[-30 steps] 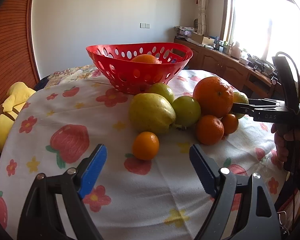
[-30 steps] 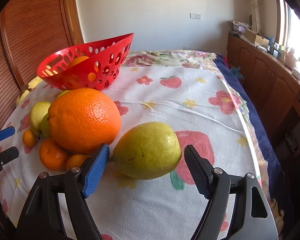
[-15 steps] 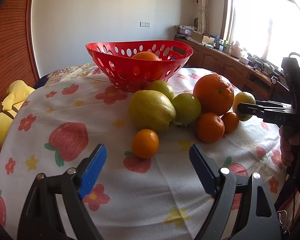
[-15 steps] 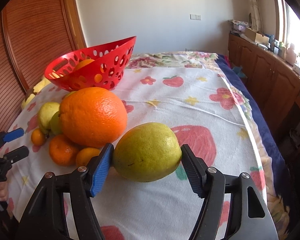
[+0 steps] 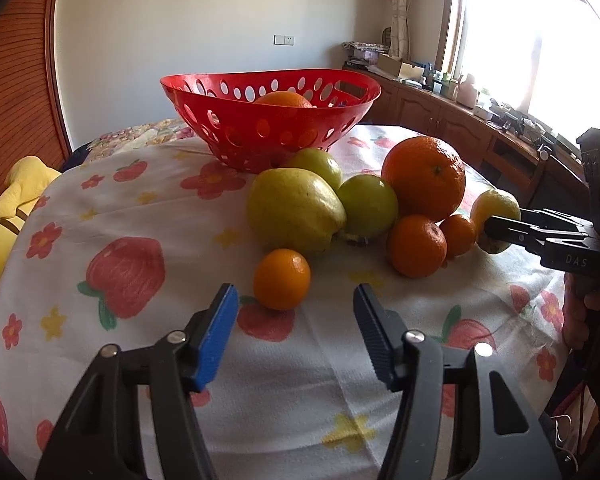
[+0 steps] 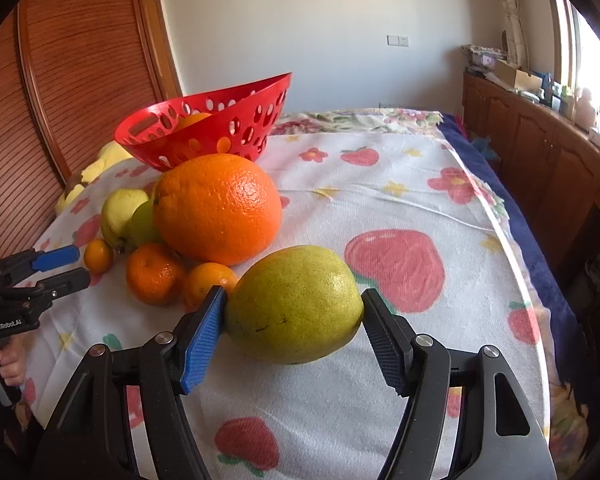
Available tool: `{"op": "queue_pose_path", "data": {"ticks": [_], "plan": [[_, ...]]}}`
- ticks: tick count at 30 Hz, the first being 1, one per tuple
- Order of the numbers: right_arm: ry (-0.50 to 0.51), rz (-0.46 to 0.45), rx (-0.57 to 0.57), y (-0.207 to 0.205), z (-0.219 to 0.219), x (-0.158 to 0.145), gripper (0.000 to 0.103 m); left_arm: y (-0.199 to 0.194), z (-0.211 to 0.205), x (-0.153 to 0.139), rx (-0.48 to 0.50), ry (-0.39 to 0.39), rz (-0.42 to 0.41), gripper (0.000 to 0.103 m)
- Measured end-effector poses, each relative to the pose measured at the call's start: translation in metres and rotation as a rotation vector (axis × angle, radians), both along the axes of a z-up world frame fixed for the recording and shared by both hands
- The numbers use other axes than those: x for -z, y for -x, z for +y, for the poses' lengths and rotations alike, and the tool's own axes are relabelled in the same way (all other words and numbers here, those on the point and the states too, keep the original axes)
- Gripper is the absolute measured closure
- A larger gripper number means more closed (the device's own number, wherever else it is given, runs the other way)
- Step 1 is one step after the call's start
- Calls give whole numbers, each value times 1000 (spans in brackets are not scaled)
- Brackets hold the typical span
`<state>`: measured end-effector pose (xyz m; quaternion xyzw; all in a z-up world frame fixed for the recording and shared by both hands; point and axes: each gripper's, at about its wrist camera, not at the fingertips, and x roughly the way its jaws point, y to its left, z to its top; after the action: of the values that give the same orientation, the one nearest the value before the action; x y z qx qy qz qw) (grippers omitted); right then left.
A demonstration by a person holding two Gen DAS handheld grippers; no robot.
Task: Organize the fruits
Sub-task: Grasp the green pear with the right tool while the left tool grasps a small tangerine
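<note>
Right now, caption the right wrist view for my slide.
Right gripper clamps a yellow-green pear on the fruit-print tablecloth, beside a big orange and red basket.

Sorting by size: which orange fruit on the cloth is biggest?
The large orange beside the red basket; the three others around it are far smaller mandarins.

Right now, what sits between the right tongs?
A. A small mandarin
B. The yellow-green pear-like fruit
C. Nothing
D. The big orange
B: in the right wrist view both pads of the right tongs press the sides of the yellow-green pear-like fruit, which rests on the flowered tablecloth; the big orange sits behind it, untouched.
</note>
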<state>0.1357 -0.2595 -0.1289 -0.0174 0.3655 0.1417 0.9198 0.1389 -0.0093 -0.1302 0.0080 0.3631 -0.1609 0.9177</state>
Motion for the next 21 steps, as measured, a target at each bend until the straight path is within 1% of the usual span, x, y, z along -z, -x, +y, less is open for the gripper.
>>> {"op": "queue_pose_path", "data": {"ticks": [2, 4, 7, 11, 14, 19, 20, 21], "plan": [[4, 1, 1, 1, 1, 1, 33, -1, 0, 0, -2, -1, 9, 48], [7, -4, -4, 1, 2, 1, 33, -5, 1, 0, -8, -1, 28, 56], [14, -6, -6, 2, 3, 2, 33, -10, 1, -5, -13, -8, 37, 61], [15, -11, -9, 3, 4, 2, 33, -18, -4, -7, -7, -44, 47, 63], [16, -12, -7, 4, 4, 2, 33, -26, -6, -3, 0, -56, 76, 66], [19, -13, -9, 4, 4, 2, 33, -31, -8, 4, 7, -66, 108, 67], [19, -11, -8, 4, 4, 2, 33, -31, -8, 5, 7, -67, 108, 68], [19, -9, -8, 4, 4, 3, 33, -30, -8, 5, 5, -71, 104, 72]]}}
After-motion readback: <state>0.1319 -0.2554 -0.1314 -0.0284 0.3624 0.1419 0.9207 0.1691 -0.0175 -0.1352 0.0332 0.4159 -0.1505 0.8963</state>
